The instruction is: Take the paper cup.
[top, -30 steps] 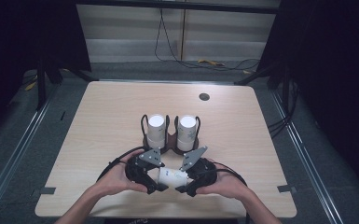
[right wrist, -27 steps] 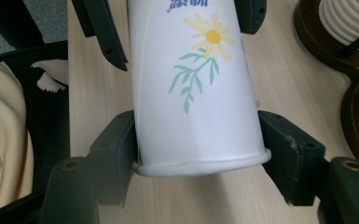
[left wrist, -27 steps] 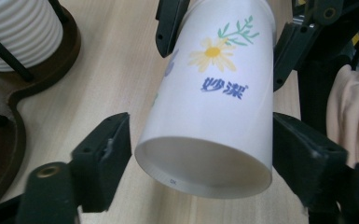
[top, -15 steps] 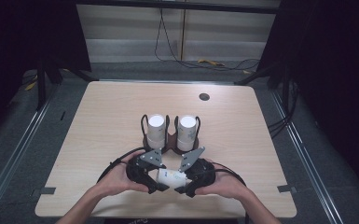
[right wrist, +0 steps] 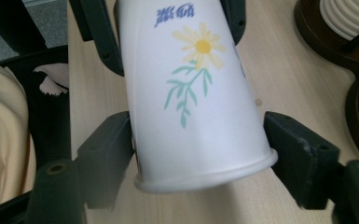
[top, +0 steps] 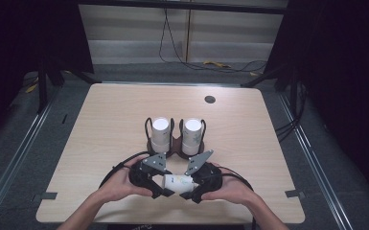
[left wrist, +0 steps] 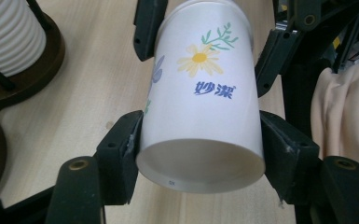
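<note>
Paper cup passed between two grippers, near front edge of table (top: 100, 110).

Hidden parts first: in high view the cup (top: 177, 181) is mostly covered by the grey plates and both hands, so its print is hard to read there; inside of cup is not visible in any view. L to R: left gripper (top: 159, 184) has just been closing and its pads press on both sides of the cup near the base end, cup (left wrist: 200, 102) lying sideways between them. Right gripper (top: 191, 189) has just been opening; jaws stand at the rim end, left pad still close to the wall, right pad apart w/ a gap, so no grip. Cup (right wrist: 191, 98) is white, w/ yellow daisy, green sprig, blue characters. Behind, a dark holder (top: 175, 147) carries two white ribbed cups (top: 161, 132), upright.
</note>
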Tool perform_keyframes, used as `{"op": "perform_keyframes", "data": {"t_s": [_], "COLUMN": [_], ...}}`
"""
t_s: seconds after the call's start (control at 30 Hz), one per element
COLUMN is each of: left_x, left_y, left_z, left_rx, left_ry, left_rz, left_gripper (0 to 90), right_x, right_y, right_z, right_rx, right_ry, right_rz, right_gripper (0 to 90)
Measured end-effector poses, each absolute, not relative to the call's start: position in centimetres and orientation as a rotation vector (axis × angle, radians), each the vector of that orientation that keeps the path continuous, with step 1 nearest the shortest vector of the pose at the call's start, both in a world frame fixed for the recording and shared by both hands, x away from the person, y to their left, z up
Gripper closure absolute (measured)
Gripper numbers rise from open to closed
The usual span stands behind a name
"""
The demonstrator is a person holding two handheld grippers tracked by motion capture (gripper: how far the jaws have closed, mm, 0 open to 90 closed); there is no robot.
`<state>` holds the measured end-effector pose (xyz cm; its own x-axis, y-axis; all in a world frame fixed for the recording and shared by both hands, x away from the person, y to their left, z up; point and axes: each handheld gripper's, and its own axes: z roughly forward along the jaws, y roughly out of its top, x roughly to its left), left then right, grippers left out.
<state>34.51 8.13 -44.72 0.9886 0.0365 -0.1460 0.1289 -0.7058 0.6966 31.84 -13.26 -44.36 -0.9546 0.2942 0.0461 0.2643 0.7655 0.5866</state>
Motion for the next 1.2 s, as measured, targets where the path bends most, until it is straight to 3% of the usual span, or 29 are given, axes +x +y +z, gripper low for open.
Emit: {"op": "perform_keyframes", "data": {"t_s": [0.5,1.2], "left_x": [34.6,34.9], "left_y": [8.4,9.2], "left_z": [-44.7,-45.7], "left_rx": [2.287,2.227], "left_ry": [0.162,0.276], "left_rz": [-0.174,-0.192], "left_gripper": [36.5,36.3], "right_x": [31.7,31.1], "right_y": [-14.8,-16.8], "right_z": [-44.5,-45.0], "right_rx": [0.579,0.726], "right_ry": [2.822,2.714], "right_rz": [1.089,1.271], "right_gripper": [16.8,15.9]}}
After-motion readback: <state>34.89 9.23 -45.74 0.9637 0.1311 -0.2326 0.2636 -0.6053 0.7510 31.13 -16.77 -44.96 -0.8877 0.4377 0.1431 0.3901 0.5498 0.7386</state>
